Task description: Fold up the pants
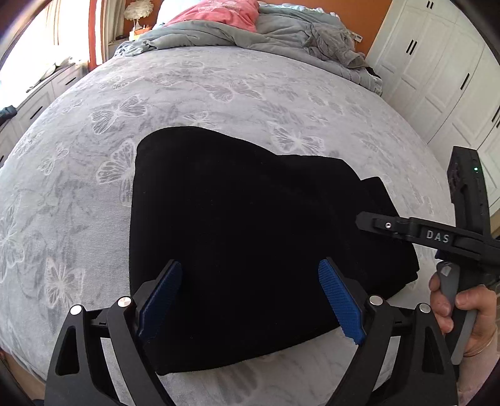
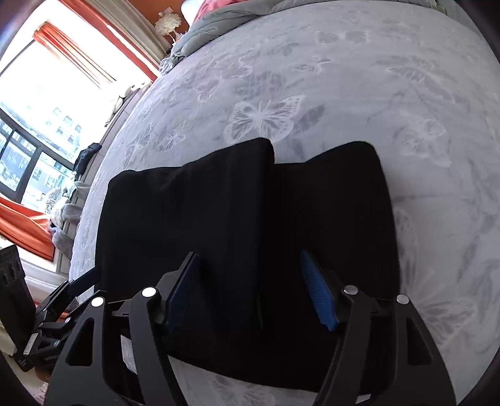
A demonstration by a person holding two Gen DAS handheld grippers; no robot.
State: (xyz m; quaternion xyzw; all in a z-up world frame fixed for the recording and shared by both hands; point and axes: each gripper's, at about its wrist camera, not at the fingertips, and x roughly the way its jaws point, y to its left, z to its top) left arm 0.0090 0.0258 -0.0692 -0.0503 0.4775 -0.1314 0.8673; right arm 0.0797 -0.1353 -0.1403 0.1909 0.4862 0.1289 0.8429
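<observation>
Pants: black, folded into a compact stack, lying on the bed directly ahead of and beneath both grippers. Left gripper: blue pads spread wide above the stack's near edge, holding nothing. Right gripper: jaws likewise spread, hovering over the fold, empty; to the left gripper's right, held by a hand. Bedspread: grey, butterfly print. Beyond the grippers: rumpled grey duvet, pink pillow

Left gripper hung wide open over folded black pants on butterfly bedspread; right gripper at pants' right edge.
</observation>
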